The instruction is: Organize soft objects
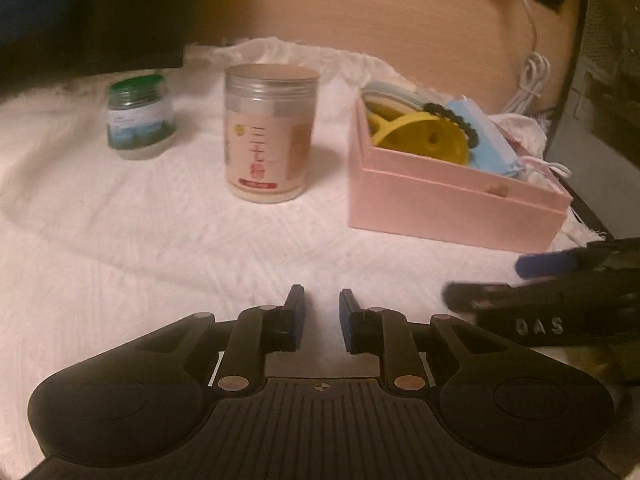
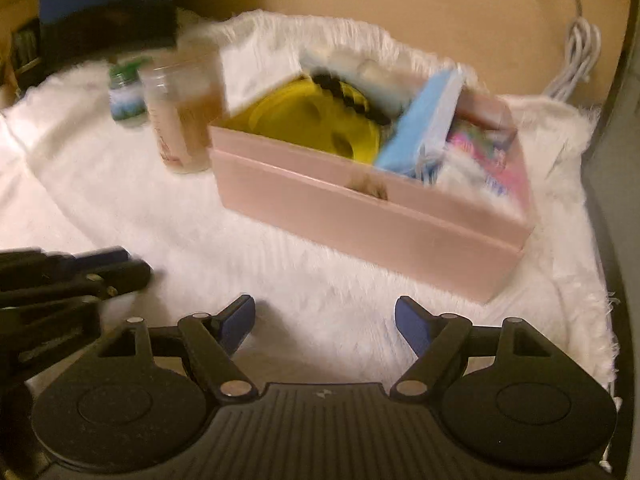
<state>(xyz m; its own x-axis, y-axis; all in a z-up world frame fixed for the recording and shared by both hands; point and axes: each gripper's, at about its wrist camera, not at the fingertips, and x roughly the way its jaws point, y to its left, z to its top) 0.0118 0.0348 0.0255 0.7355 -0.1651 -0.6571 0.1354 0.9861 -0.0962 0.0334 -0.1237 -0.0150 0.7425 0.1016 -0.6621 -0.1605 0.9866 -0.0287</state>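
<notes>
A pink box [image 1: 448,196] stands on the white fluffy cloth [image 1: 120,240], right of centre; it also shows in the right wrist view [image 2: 360,220]. It holds a yellow plastic piece [image 2: 312,120], a black bead bracelet [image 2: 348,96], a blue packet [image 2: 424,124] and a white and pink soft item [image 2: 480,164]. My left gripper [image 1: 322,304] hovers low over the cloth in front of the box, jaws a narrow gap apart and empty. My right gripper [image 2: 325,316] is open wide and empty, just in front of the box. Each gripper shows in the other's view: the right one [image 1: 500,284] and the left one [image 2: 128,264].
A tall clear jar with a silver lid [image 1: 268,132] and a small green-lidded jar [image 1: 138,116] stand left of the box. A white cable [image 1: 528,76] lies on the wooden table behind. A dark object [image 2: 108,12] stands at the back left. The cloth's fringe edge [image 2: 600,300] runs at the right.
</notes>
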